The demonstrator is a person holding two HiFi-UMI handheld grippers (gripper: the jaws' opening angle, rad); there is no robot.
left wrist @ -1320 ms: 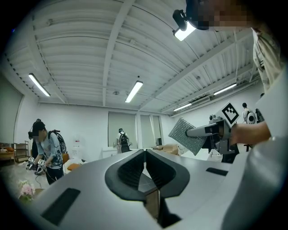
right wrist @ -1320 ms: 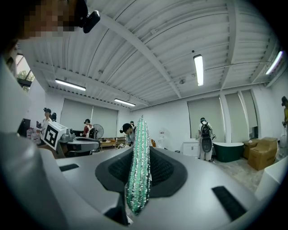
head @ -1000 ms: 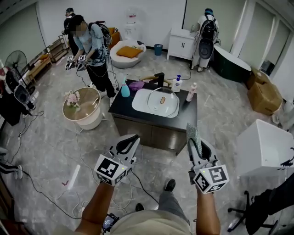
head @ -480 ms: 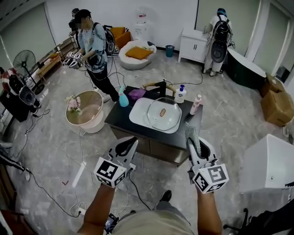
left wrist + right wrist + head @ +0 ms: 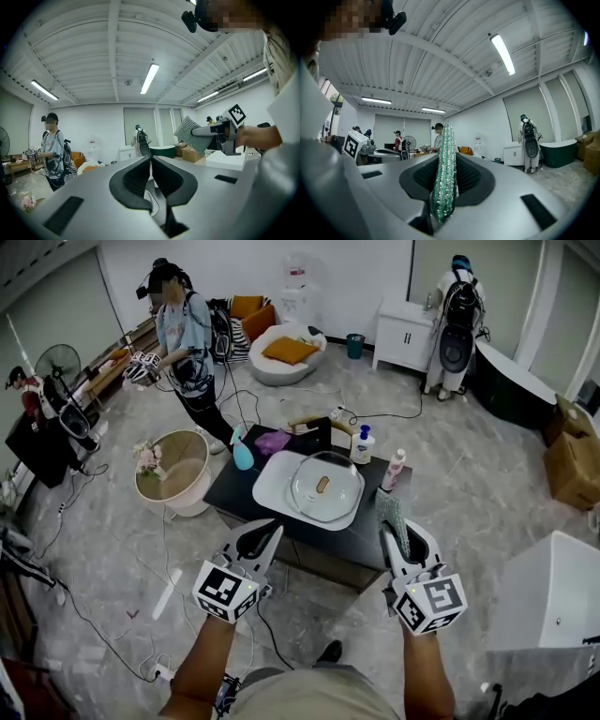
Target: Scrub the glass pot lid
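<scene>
Glass pot lid [image 5: 336,493] lies dome-up in the white basin [image 5: 267,488] on the dark bench [image 5: 223,491], well ahead of both tools, with nothing touching it. Left hand-held gripper [image 5: 266,534] has its jaws pressed together on nothing; right hand-held gripper [image 5: 397,538] is clamped on an upright green scouring pad [image 5: 391,514]. Judged step: close in on the bench, steady the lid at its rim with the left tool, then lay the pad flat on the glass, since a slick dome would likely skid in the basin.

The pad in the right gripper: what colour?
The pad is glittery green; right gripper view shows it best.
</scene>
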